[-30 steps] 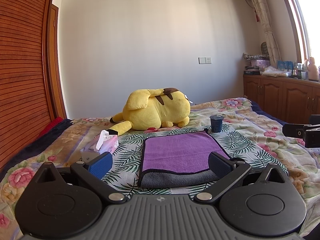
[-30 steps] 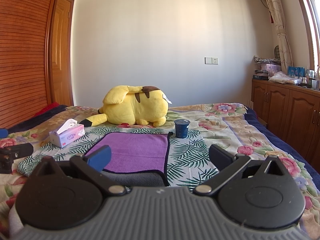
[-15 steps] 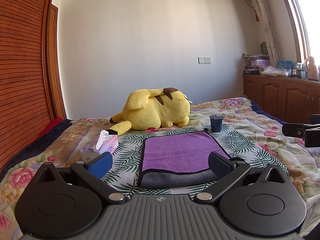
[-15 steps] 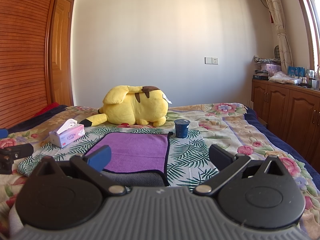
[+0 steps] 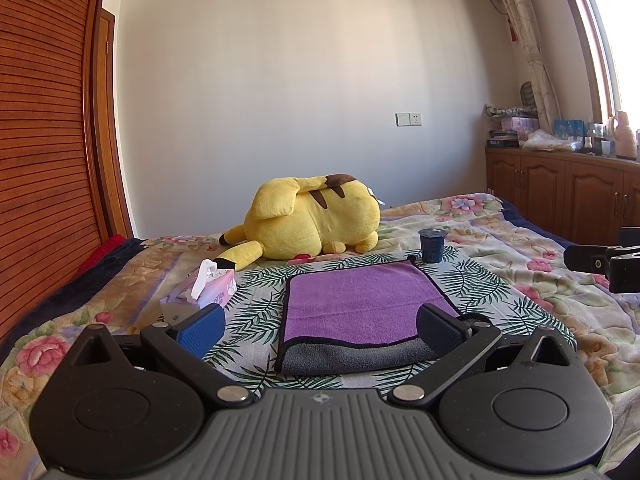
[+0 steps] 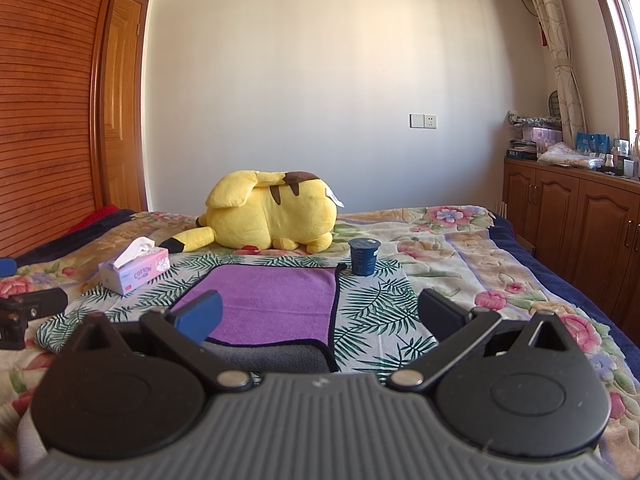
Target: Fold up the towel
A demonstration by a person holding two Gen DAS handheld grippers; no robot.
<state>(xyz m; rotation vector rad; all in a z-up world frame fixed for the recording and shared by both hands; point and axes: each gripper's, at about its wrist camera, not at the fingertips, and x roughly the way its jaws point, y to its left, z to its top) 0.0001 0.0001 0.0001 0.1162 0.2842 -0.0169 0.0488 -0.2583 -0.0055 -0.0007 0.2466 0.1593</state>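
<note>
A purple towel point(image 5: 360, 304) with a grey underside lies flat on a leaf-print cloth on the bed; its near edge is folded so a grey strip point(image 5: 352, 356) shows. It also shows in the right wrist view point(image 6: 276, 304). My left gripper point(image 5: 318, 326) is open and empty, just in front of the towel's near edge. My right gripper point(image 6: 318, 316) is open and empty, hovering over the towel's near right corner. The right gripper's body shows at the right edge of the left wrist view point(image 5: 604, 262).
A yellow plush toy point(image 5: 312, 220) lies behind the towel. A dark blue cup point(image 5: 432, 245) stands at the towel's far right corner. A tissue box point(image 5: 204, 290) sits to its left. Wooden cabinets point(image 6: 580, 216) line the right wall; a slatted wooden door point(image 5: 40, 160) is at left.
</note>
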